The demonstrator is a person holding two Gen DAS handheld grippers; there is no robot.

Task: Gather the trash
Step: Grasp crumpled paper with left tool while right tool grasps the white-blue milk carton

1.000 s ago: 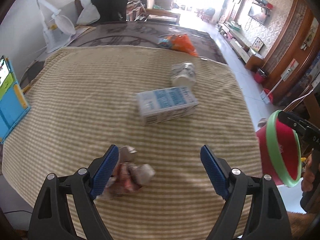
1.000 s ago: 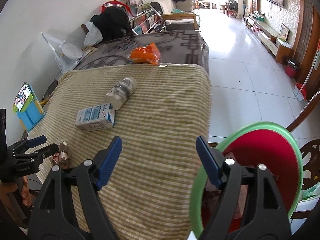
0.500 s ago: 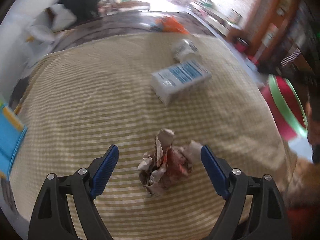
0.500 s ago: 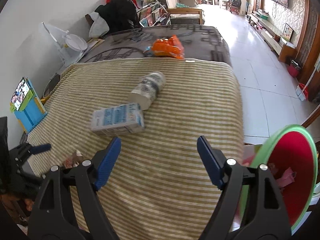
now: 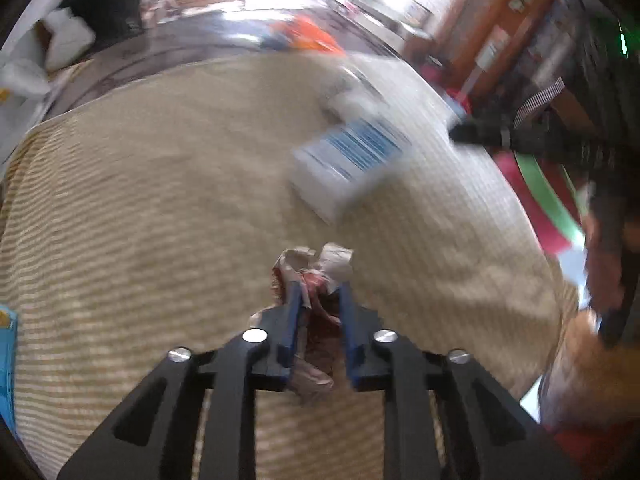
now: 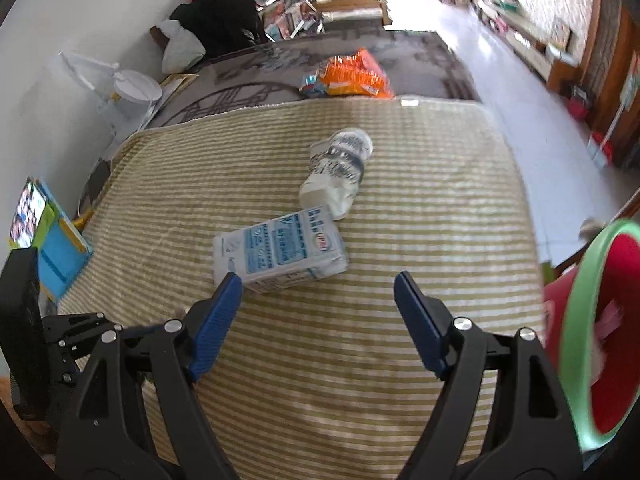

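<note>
My left gripper point(image 5: 318, 292) is shut on a crumpled paper wad point(image 5: 314, 266), white and reddish, at the near part of the striped cloth. A blue and white milk carton point(image 5: 348, 164) lies on its side further out; it also shows in the right wrist view point(image 6: 280, 250), just beyond my open, empty right gripper point(image 6: 318, 284). A crushed white bottle point(image 6: 338, 172) lies behind the carton. A red bin with a green rim point(image 6: 600, 332) stands off the table's right edge, also visible in the left wrist view point(image 5: 540, 196).
An orange snack bag point(image 6: 354, 76) lies on the dark table beyond the striped cloth point(image 6: 420, 208). A blue and green box point(image 6: 48, 240) stands at the left edge. A white fan point(image 6: 128, 88) and clutter stand by the wall.
My left gripper has closed on the paper wad, which lay between its open fingers half a second ago. The right gripper has swung left toward the carton, staying open.
</note>
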